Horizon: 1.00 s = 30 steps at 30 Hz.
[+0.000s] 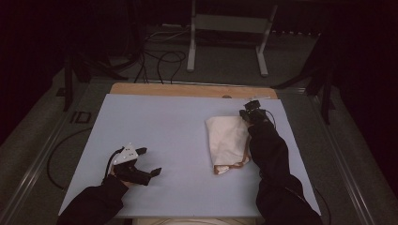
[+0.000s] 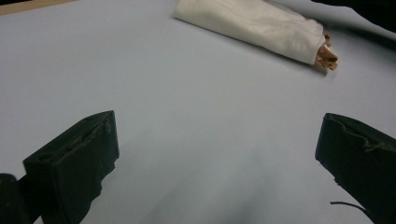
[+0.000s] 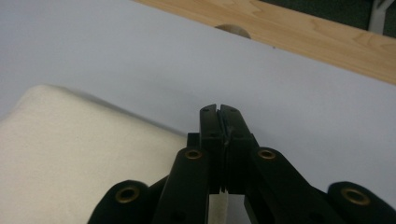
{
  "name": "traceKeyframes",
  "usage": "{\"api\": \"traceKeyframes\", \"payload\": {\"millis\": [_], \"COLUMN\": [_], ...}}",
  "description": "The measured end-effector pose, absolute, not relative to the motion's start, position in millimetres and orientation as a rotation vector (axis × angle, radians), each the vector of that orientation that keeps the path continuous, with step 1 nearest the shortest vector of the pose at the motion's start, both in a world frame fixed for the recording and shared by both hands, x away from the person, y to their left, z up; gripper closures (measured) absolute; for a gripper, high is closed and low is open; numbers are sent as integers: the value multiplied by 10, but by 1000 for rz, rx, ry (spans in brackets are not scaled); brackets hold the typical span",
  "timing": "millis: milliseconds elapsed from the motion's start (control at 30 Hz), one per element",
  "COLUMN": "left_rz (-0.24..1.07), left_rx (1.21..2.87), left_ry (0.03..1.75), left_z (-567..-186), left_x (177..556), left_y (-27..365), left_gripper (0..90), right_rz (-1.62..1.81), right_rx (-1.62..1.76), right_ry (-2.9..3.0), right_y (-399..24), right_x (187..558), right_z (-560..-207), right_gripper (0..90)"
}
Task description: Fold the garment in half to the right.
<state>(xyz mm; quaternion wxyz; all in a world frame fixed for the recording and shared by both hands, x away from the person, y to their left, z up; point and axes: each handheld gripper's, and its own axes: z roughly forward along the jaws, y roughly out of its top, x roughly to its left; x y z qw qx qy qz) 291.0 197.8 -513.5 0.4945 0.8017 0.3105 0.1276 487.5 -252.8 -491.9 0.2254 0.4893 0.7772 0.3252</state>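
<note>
A folded cream cloth bag [image 1: 227, 138] with brown handles [image 1: 231, 166] is lying on the right half of the pale blue table cover [image 1: 173, 140], its handle end turned toward the person's side. In the right gripper view the cloth [image 3: 70, 154] is seen spreading to the left of the jaws, and a sliver of cream material is being pinched low between them, so the right gripper [image 1: 249, 111] is being held clamped on the bag's far right corner, with its jaws pressed together. The right sleeve [image 1: 268, 150] is being laid along the bag's right edge. The left gripper [image 1: 146, 163] is being held well apart from the bag, near the cover's left front, with its jaws spread wide over bare cover. In the left gripper view the bag [image 2: 252, 25] is seen far off, handles [image 2: 327, 55] at its right end. A wooden table edge [image 1: 187, 90] is showing beyond the cover
</note>
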Motion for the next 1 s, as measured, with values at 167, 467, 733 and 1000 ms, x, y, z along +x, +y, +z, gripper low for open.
{"api": "traceKeyframes", "payload": {"millis": [167,467,733,1000], "left_rz": [312,308,315,318], "left_rx": [1945,1950,1951,1952], "left_ry": [752,750,750,749], "left_z": [-5135,-5140,-5136,-5134], "left_x": [2912,2909,2905,2907], "left_y": [1981,1979,1977,1975], "left_gripper": [2,2,2,2], "right_rz": [909,865,845,878], "right_rx": [1329,1344,1336,1379], "right_ry": [2166,2199,2197,2196], "right_y": [-2531,-2521,-2508,-2522], "right_x": [4919,4971,4963,4957], "right_z": [-5004,-5158,-5209,-5152], "right_gripper": [892,891,886,697]}}
